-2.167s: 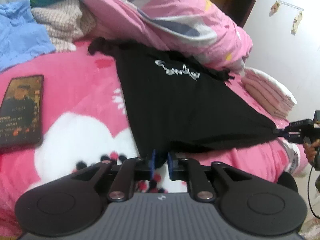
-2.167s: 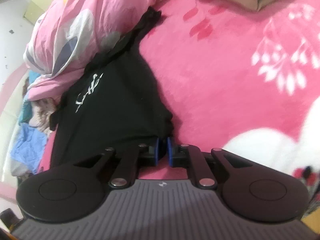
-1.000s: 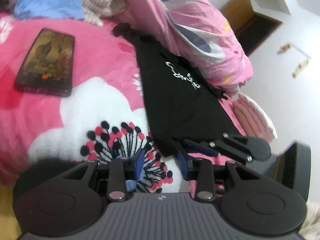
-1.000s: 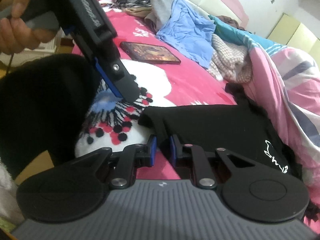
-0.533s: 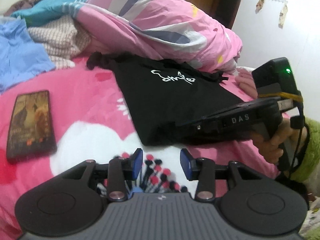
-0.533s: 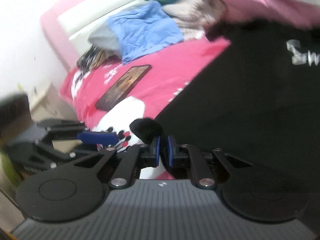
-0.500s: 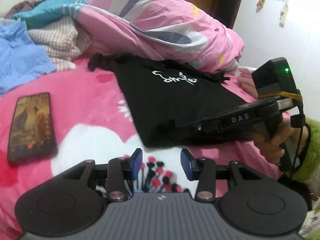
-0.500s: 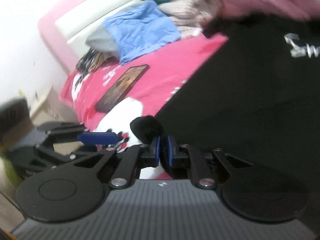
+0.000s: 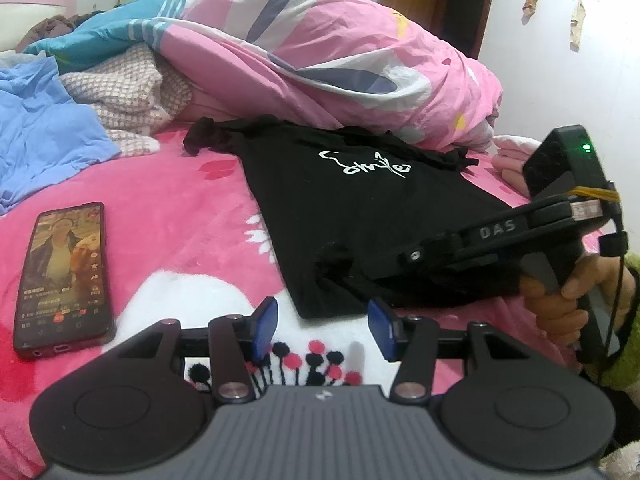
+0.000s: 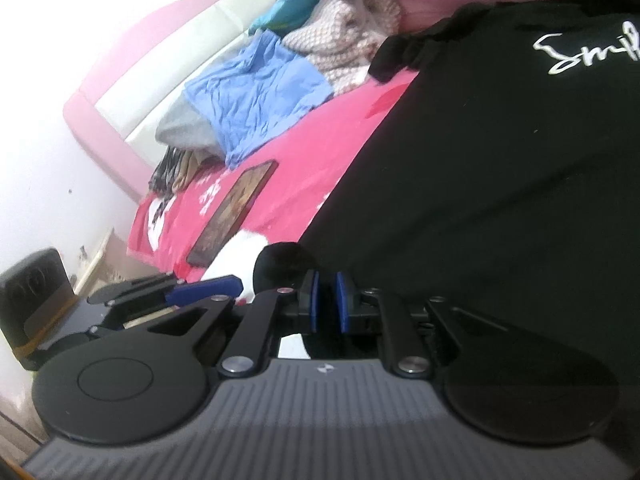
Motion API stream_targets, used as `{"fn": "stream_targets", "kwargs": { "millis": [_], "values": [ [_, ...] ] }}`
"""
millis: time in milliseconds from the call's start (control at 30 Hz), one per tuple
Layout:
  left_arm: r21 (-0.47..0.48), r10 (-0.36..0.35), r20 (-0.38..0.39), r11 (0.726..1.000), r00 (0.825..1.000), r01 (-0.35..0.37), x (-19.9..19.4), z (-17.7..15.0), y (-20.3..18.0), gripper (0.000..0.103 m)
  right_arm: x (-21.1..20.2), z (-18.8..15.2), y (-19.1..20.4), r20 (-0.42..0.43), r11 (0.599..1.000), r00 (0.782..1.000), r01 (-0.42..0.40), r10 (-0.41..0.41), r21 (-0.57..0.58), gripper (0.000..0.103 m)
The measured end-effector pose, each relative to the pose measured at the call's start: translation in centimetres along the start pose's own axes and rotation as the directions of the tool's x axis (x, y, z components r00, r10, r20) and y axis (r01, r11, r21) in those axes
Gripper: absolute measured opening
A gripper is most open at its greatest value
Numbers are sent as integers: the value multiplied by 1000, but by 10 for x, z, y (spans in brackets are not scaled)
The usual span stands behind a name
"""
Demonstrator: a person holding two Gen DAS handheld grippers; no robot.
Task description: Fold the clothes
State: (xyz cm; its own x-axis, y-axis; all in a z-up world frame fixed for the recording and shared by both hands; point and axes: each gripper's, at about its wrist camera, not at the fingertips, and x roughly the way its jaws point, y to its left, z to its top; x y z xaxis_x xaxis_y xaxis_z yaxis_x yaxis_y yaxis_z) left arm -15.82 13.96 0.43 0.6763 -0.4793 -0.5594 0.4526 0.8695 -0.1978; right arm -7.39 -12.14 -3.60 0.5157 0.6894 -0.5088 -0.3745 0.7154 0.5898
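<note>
A black T-shirt (image 9: pixel 360 208) with white script lies flat on the pink sheet (image 9: pixel 180 208), collar towards the duvet. My left gripper (image 9: pixel 322 326) is open just short of the shirt's near hem, with nothing between its blue pads. My right gripper (image 10: pixel 326 300) is shut on a bunched hem corner of the T-shirt (image 10: pixel 280 262). In the left wrist view its black body (image 9: pixel 492 236) comes in from the right, held by a hand (image 9: pixel 580 284), low over the shirt's near edge. One blue finger (image 10: pixel 204 287) of the left gripper shows at the left of the right wrist view.
A lit phone (image 9: pixel 60 276) lies on the sheet left of the shirt. A blue garment (image 9: pixel 40 132) and a checked knit (image 9: pixel 128 84) sit at the back left. A heaped pink duvet (image 9: pixel 320 52) lies behind the shirt, with folded pale cloths (image 9: pixel 508 160) at the right.
My left gripper has let go of the hem and opened. The right gripper has carried its hem corner across the shirt towards the left side. In the last half second little has moved.
</note>
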Motion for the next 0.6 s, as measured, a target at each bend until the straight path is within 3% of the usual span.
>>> {"fn": "stream_targets", "kwargs": {
  "millis": [333, 500, 600],
  "values": [
    [-73, 4, -4, 997, 1000, -5, 5, 2, 14, 47, -51, -5, 7, 121, 996, 990, 77, -71, -45, 12],
    [-85, 9, -3, 996, 1000, -9, 7, 1, 15, 45, -48, -18, 32, 85, 963, 988, 144, -128, -227, 16],
    [-97, 9, 0, 995, 1000, -9, 8, 2, 16, 45, -37, -28, 56, 75, 903, 984, 176, -159, -391, 21]
  ]
}}
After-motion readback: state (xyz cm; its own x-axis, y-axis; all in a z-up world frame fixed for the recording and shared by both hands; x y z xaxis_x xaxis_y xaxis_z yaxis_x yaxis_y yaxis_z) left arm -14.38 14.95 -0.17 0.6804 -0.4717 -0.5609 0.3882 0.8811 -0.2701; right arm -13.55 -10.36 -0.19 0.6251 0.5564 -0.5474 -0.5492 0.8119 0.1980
